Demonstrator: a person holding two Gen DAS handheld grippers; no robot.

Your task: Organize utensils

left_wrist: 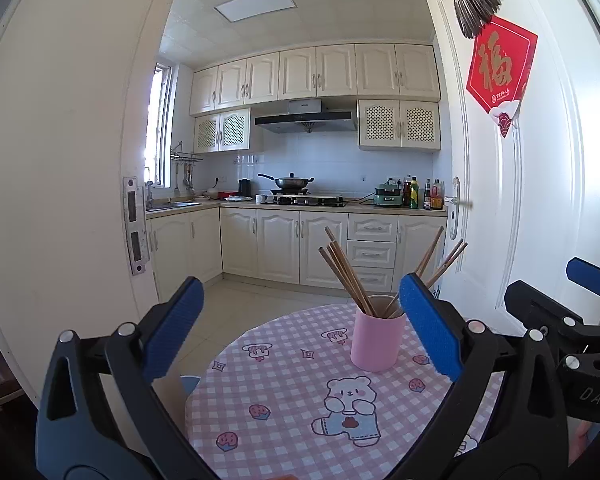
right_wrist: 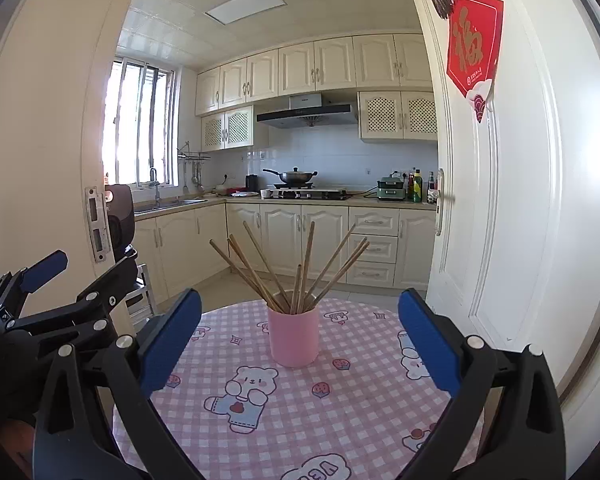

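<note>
1. Cream kitchen cabinets fill the background of both views, with a range hood at upper centre and a wok on the stove below it.
2. White door stands open along the right side of each frame, carrying a red "fu" decoration in the upper right.
3. Round worktop takes up the lower centre, covered by a pink checked cloth printed with cartoon bears.
4. Left gripper sits in the lower part of the left wrist view, its blue-padded fingers spread wide with nothing between them; the right-hand finger overlaps the cup's right edge in the picture, though contact cannot be told.
5. Right gripper sits low in the right wrist view, its fingers likewise spread wide and empty, one on each side of the cup and apart from it.
6. Each gripper shows at the edge of the other's view: the right one at the right edge of the left wrist view, the left one at the left edge of the right wrist view.
7. Pink cup stands upright on the cloth, right of centre in the left wrist view and at centre in the right wrist view.
8. Wooden chopsticks stand in the cup, fanned out and leaning to left and right above its rim.
</note>
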